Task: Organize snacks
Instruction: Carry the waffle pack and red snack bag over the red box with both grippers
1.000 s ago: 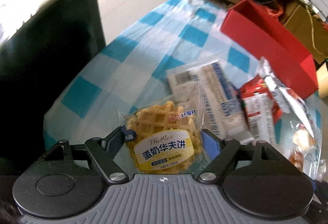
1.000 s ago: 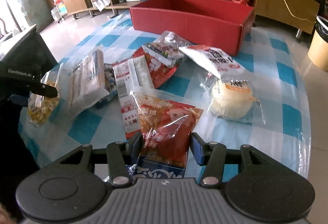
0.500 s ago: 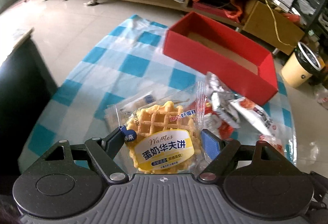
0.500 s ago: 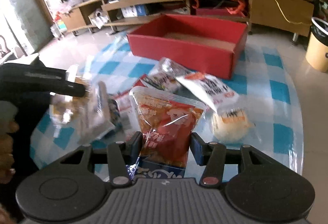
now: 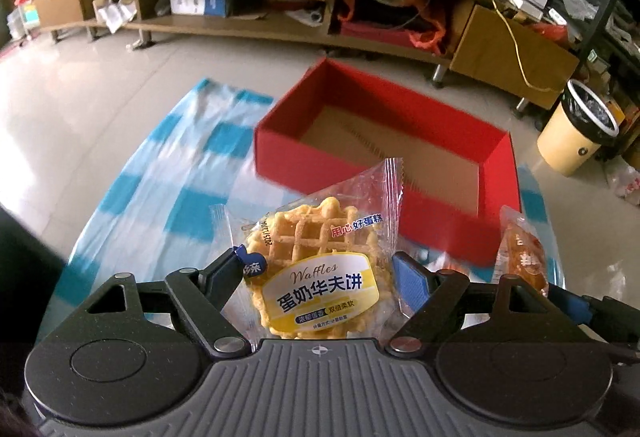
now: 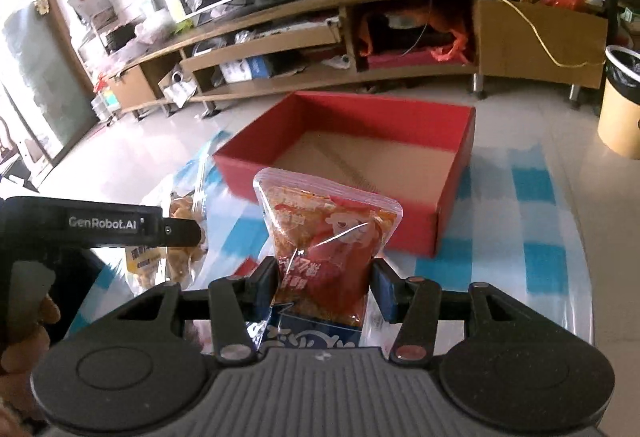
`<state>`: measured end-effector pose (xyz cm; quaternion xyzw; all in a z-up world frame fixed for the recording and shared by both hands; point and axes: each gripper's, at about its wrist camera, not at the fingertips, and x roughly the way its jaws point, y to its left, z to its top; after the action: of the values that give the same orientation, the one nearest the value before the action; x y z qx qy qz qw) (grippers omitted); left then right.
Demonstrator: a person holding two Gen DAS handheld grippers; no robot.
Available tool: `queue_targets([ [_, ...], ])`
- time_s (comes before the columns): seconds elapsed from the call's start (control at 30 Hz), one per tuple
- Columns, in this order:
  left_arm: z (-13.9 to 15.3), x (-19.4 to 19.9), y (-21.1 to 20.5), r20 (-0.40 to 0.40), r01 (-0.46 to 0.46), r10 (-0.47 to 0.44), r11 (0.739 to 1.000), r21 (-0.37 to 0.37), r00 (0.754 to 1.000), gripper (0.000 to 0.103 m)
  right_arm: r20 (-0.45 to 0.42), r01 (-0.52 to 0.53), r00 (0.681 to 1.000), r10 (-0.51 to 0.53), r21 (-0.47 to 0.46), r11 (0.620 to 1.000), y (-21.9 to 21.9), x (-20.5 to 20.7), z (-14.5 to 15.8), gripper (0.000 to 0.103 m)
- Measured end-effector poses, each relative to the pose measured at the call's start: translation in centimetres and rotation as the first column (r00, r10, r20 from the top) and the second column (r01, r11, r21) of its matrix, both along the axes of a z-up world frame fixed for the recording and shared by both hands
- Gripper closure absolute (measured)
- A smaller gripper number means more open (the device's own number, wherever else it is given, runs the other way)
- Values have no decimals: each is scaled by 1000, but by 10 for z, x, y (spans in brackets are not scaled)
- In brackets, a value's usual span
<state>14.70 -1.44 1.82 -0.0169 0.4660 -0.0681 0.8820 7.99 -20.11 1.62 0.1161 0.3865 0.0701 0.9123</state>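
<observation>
Left hand-held gripper point(image 5: 318, 279): clamped on waffle pack point(image 5: 320, 269), pads pressing both side edges. Pack upright between the fingers, label facing the camera, text reading level; long axis running away from the gripper, crimped top seal pointing toward red box point(image 5: 492, 173). Held in the air above blue-and-white checked cloth point(image 5: 192, 173) on the bench, near side of the box.

Right hand-held gripper point(image 6: 324, 291): narrow, clamped on red snack pouch point(image 6: 326, 237) at its lower half. Pouch upright, long axis along the fingers, wide clear top seal pointing at the box, blue-printed bottom end tucked against the gripper body. Slight lean of the top toward the left of the right wrist view. Also airborne, short of the box's near wall.

Red box: open top, cardboard-brown floor visible, nothing seen inside; long axis roughly across both views, sitting at far end of the cloth.

Left gripper seen side-on at left of the right wrist view, waffle pack hanging from it, a hand point(image 6: 24, 329) on its grip. Red pouch edge visible at far right of the left wrist view.

Yellow bin point(image 5: 576, 133) on the floor, right of the bench.
</observation>
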Motion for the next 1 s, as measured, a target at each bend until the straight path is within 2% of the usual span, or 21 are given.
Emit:
queue_targets([
  [0.2,9,38,-22,48,11,-12,1000,21,999,18,18,40,999,-40,7,999,-15,41,8,54],
  [0.47,2,90,-54,87,26,-32,997,67,996,18,47,88,995,-88,6,996,-31,92,11,54],
  [0.63,-10,115,-66,103,32,-41,996,82,994,18,31,111,993,-111,-11,994,-35,122,-2,54],
  [0.83,-28,134,-76,107,60,-71,993,106,992,18,14,87,996,-87,-41,995,-31,149,-19,54],
  [1.0,-52,146,-74,61,67,-77,987,144,995,21,-47,66,996,-69,-54,996,-24,163,-43,54],
])
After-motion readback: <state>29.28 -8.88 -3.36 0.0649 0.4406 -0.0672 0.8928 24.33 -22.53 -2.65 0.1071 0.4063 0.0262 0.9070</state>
